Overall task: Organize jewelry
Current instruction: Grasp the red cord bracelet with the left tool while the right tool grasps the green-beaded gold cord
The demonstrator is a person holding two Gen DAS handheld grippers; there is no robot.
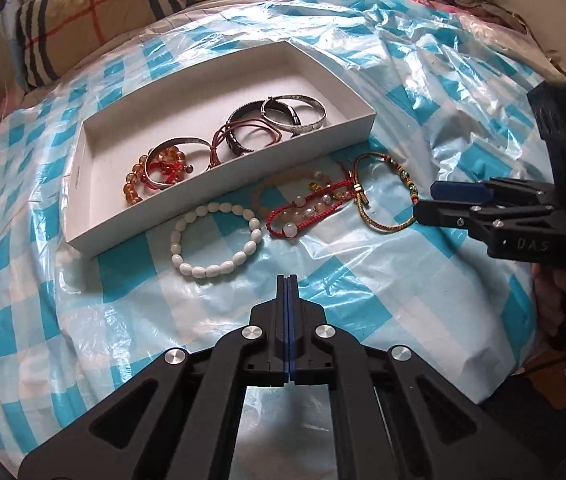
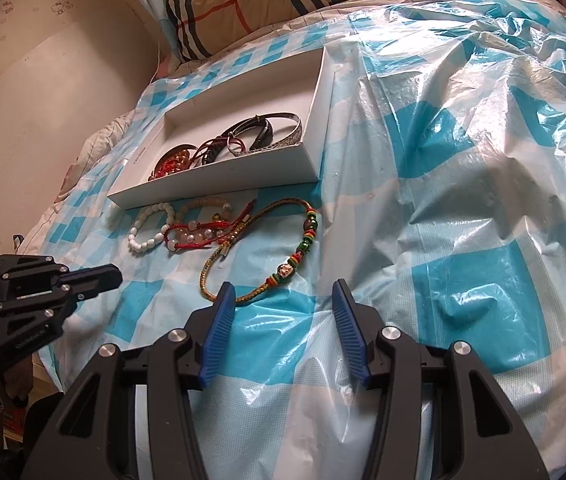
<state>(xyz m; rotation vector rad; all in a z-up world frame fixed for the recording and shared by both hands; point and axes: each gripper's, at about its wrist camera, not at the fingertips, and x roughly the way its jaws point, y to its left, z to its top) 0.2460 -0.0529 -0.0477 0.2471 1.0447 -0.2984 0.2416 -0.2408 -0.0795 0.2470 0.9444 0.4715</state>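
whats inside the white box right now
The white box holds two silver bangles, a dark bangle, brown cord loops, a silver cuff, and amber beads tangled with red cord. Whatever lies beneath that tangle is hidden.

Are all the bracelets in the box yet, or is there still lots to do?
About half done. Several bangles and an amber bead bracelet already lie in the white box. Nothing is held: the left tool is shut and empty, the right tool open over the green-gold cord bracelet. Left on the sheet: that one, the white bead bracelet, a red cord bracelet and a pale bead one.
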